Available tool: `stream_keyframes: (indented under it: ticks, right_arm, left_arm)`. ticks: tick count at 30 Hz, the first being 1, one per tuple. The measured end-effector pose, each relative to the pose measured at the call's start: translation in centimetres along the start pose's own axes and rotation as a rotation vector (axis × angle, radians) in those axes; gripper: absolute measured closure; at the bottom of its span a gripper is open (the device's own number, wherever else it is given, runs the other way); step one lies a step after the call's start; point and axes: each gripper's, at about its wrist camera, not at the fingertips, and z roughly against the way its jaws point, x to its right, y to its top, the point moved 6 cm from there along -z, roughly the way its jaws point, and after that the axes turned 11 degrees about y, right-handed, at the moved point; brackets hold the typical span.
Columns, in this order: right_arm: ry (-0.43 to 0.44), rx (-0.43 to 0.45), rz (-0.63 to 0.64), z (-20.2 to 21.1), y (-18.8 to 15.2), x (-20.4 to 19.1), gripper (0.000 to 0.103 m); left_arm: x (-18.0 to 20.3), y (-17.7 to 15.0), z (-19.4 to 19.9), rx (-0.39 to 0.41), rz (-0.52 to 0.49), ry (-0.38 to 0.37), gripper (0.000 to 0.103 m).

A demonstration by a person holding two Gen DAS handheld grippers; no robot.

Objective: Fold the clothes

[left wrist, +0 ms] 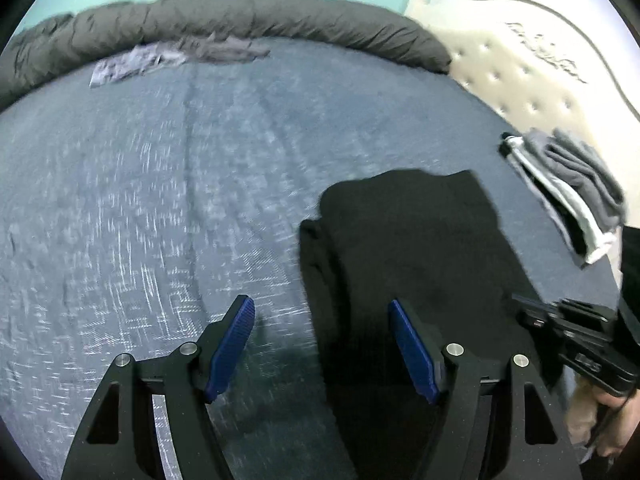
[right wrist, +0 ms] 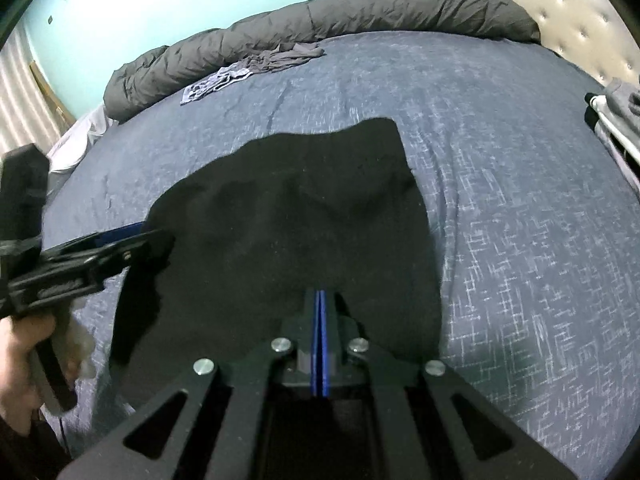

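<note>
Folded black garment point(right wrist: 296, 216) flat, pinched by right tool point(right wrist: 320, 300); left tool point(left wrist: 322, 316) agape.

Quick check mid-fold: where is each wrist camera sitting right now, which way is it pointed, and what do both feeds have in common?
Left wrist: on the left claw, open above the bed, facing the duvet roll; right claw at its right edge.
Right wrist: on the right claw, shut at the black garment's near edge; left claw and hand at left.
Shared: black garment, duvet roll, loose grey clothes, folded stack.
</note>
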Motion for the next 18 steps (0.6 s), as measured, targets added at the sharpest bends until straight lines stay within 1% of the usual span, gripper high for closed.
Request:
stream_keyframes:
  ticks: [1, 2, 5, 8, 11, 18]
  right_arm:
    - [0.007, 0.0, -0.003, 0.0, 0.0, 0.1, 0.103]
    - [0.014, 0.005, -0.005, 0.4, 0.1, 0.1, 0.103]
    - [0.018, 0.045, 0.019, 2.0, 0.4, -0.4, 0.103]
    - [0.0, 0.049, 0.038, 2.8, -0.5, -0.2, 0.103]
    - [-0.002, 0.036, 0.028, 2.6, -1.3, 0.2, 0.103]
    - [-0.003, 0.013, 0.003, 1.2, -1.8, 0.9, 0.103]
  left_arm:
    - [-0.2, -0.1, -0.4, -0.011, 0.009, -0.002, 0.029]
    - [-0.3, 0.1, -0.5, -0.006, 0.011, -0.001, 0.029]
    - [-0.3, 1.4, 0.1, 0.042, 0.007, 0.001, 0.029]
    - [-0.5, 2.8, 0.0, 0.06, 0.017, -0.007, 0.029]
    - [-0.5, 3.2, -1.3, 0.044, 0.016, -0.02, 0.029]
    - [-0.3, 2.9, -3.1, 0.004, -0.016, -0.005, 0.025]
